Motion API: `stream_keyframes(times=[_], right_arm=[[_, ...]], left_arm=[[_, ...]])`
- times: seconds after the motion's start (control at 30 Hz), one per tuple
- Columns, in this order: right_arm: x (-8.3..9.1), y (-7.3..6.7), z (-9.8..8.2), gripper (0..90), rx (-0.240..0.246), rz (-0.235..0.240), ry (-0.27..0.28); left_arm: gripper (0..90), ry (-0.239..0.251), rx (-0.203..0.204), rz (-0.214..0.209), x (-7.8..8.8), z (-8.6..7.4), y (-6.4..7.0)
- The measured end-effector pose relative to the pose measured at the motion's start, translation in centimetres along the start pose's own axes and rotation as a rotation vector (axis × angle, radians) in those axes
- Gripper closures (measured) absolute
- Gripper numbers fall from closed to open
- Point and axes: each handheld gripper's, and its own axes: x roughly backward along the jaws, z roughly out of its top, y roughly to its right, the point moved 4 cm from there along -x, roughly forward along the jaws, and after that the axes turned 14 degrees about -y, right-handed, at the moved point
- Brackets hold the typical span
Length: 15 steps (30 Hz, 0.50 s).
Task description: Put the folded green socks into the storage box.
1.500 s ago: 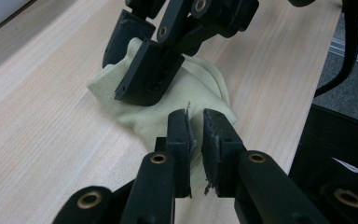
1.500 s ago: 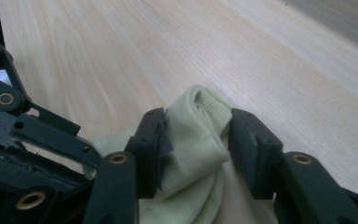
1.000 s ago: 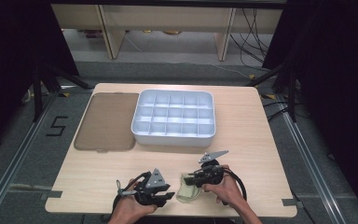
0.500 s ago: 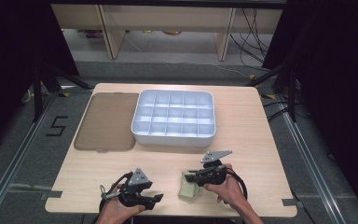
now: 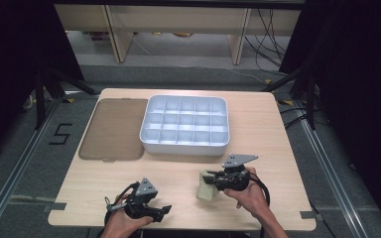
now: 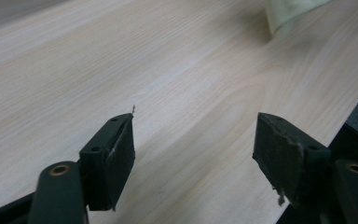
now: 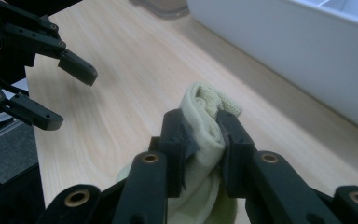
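Observation:
A pale yellow-green rolled sock (image 5: 206, 190) hangs just above the wooden table (image 5: 129, 178) near its front edge. My right gripper (image 5: 210, 180) is shut on it. In the right gripper view the two black jaws pinch the sock (image 7: 206, 108) near its top, and its lower end sags below them. My left gripper (image 5: 161, 210) is at the front left, apart from the sock. Its jaws have just been opening and now stand wide, with bare table between them (image 6: 193, 140). The sock's edge (image 6: 289, 11) shows far off in the left gripper view.
A white tray (image 5: 178, 147) with several empty compartments sits mid-table, its wall (image 7: 284, 37) close behind the sock. A flat brown lid (image 5: 113, 129) lies to its left. The left gripper (image 7: 70, 98) shows open in the right gripper view. The table's front edge is close.
The left gripper has drawn back to the left, away from the sock, and its jaws have opened. The right gripper has risen a little with the sock in it.

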Motion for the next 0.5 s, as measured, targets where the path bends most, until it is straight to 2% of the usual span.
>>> stream_keyframes(times=[0.03,0.07,0.1,0.13,0.17,0.2,0.23,0.27,0.4,0.43,0.5], right_arm=[[0.2,0.3,0.2,74.8,0.023,-0.015,0.0],[0.1,0.3,0.4,74.8,0.032,-0.011,0.013],[0.3,0.4,0.5,74.8,0.037,-0.029,0.001],[0.4,0.2,0.7,74.8,0.027,-0.028,0.012],[0.5,0.4,0.9,74.8,0.043,-0.04,0.009],[0.7,0.4,1.1,74.7,0.035,-0.037,0.006],[0.6,0.4,1.3,74.7,0.044,-0.043,0.024],[0.7,0.5,1.4,74.8,0.044,-0.046,0.013],[0.8,0.9,1.8,74.8,0.06,-0.078,0.02],[0.7,1.0,1.9,74.7,0.065,-0.081,0.024],[0.8,1.1,2.1,74.8,0.065,-0.078,0.012]], left_arm=[[24.9,-0.002,0.0,0.014,-0.1,0.0,-0.1],[24.8,-0.009,-0.01,0.02,0.0,-0.1,0.0],[24.9,-0.004,-0.017,0.026,0.0,-0.1,0.0],[24.7,-0.007,-0.026,0.022,0.0,-0.2,0.1],[24.1,-0.006,-0.023,0.024,0.0,-0.3,0.2],[22.9,-0.008,-0.03,0.022,-0.1,-0.3,0.1],[21.9,-0.018,-0.041,0.028,-0.1,-0.4,0.1],[21.3,-0.025,-0.031,0.029,-0.3,-0.6,0.2],[20.4,-0.025,-0.06,0.03,-0.2,-0.5,0.4],[20.3,-0.023,-0.039,0.028,-0.3,-0.6,0.5],[20.2,-0.023,-0.044,0.024,-0.3,-0.6,0.5]])
